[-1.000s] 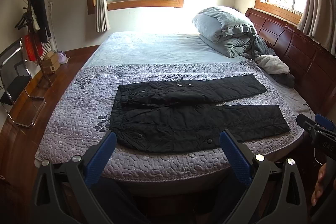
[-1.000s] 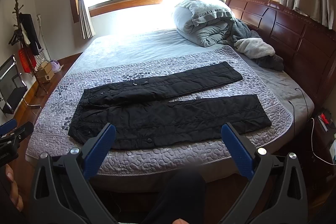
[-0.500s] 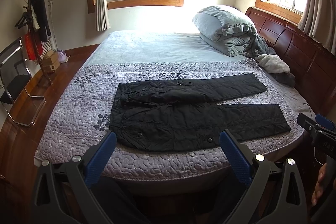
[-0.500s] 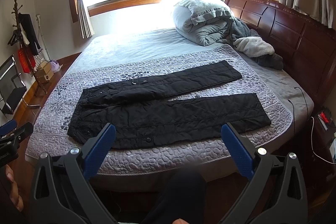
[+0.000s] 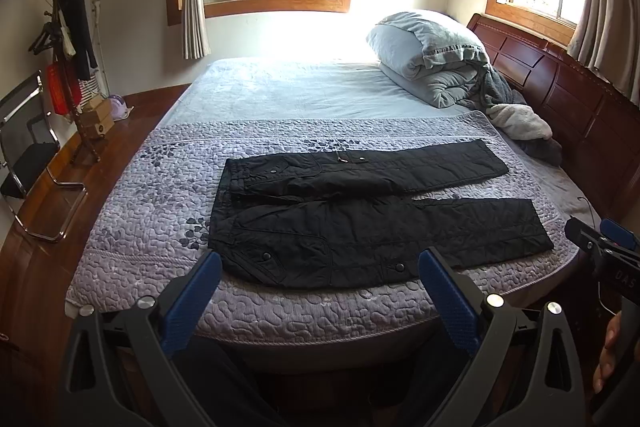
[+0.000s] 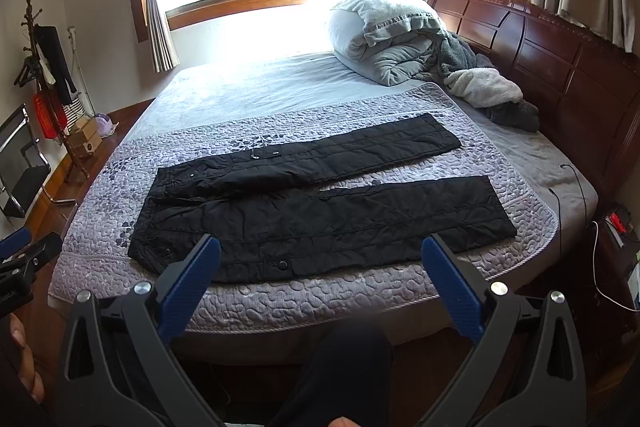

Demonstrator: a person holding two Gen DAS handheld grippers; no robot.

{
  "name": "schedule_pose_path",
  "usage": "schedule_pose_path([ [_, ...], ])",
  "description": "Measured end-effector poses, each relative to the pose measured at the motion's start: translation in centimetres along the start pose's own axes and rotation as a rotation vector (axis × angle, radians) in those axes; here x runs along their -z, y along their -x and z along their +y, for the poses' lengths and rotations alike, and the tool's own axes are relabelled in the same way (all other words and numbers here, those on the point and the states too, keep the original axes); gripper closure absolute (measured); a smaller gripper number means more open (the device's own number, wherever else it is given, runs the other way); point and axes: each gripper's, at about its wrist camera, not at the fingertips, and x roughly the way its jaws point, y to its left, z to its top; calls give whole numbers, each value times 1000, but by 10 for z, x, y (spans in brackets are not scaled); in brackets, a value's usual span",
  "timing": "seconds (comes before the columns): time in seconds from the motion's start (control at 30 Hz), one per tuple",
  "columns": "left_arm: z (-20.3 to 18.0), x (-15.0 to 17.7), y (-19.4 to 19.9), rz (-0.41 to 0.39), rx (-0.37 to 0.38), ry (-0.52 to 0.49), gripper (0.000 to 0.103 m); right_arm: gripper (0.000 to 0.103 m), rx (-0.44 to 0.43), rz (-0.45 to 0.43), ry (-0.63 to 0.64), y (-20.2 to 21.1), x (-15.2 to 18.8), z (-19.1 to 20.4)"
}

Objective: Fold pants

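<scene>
While black quilted pants lie unfolded on the lilac quilted bedspread, left gripper and right gripper hover near, both spread wide, empty.

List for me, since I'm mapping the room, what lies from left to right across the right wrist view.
Chair → coat rack → black pants on the quilt → headboard.

White letters "DAS" on the black body of the right tool at the left wrist view's right edge, faint unreadable lettering on the left tool body
</scene>
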Motion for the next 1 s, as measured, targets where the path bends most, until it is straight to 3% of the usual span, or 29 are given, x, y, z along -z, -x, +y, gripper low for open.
schedule_pose_path([
  [1.0, 0, -1, -1, 1, -3, 1, 4, 2, 6, 3, -3, -1, 2, -2],
])
